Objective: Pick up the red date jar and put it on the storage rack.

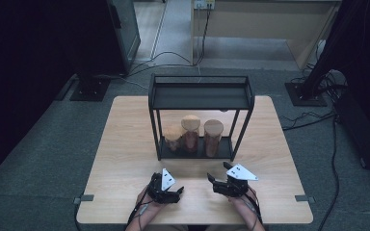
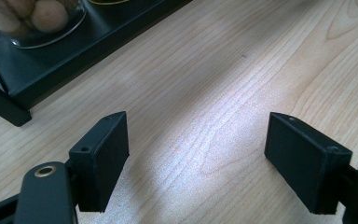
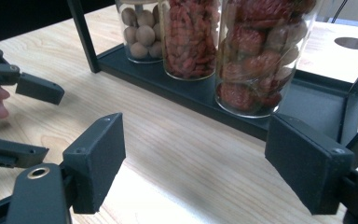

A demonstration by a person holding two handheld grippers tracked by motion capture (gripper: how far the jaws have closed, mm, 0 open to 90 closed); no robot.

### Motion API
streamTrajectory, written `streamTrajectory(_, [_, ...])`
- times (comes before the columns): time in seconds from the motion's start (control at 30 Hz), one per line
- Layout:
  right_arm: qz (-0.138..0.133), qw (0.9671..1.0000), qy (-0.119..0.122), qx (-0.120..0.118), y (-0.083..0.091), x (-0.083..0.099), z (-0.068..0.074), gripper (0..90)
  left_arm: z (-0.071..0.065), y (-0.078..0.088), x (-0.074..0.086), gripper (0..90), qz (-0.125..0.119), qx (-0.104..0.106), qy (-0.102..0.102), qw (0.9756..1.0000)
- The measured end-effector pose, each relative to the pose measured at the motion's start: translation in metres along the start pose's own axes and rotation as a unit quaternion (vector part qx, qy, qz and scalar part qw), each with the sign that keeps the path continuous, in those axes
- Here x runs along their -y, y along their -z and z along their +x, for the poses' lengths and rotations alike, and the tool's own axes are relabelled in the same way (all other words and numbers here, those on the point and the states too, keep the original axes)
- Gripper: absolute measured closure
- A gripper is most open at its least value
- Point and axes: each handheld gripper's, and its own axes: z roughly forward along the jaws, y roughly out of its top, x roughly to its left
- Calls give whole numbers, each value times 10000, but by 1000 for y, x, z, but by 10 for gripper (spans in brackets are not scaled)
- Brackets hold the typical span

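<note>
- We see three glass jars with cork lids on the bottom shelf of a black rack [image 1: 200,97] at the table's [image 1: 125,144] middle: a short jar [image 3: 140,30] of pale round balls, a middle jar [image 3: 191,37] of small red berries, and a right jar [image 3: 261,51] of large red fruit.
- In the right gripper view the jars' tops are cut off.
- Our left gripper [image 1: 173,192] and right gripper [image 1: 217,182] sit near the table's front edge, jaws parted around nothing, with bare wood between them and the rack.
</note>
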Motion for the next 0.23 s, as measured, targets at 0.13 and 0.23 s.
streamTrajectory(0.13, [42,10000,37,-16,-2,1,1,200,0,0,0,217,1,1,2,10000])
streamTrajectory(0.23, [66,10000,34,-17,-3,1,1,200,0,0,0,217,0,0,-1,10000])
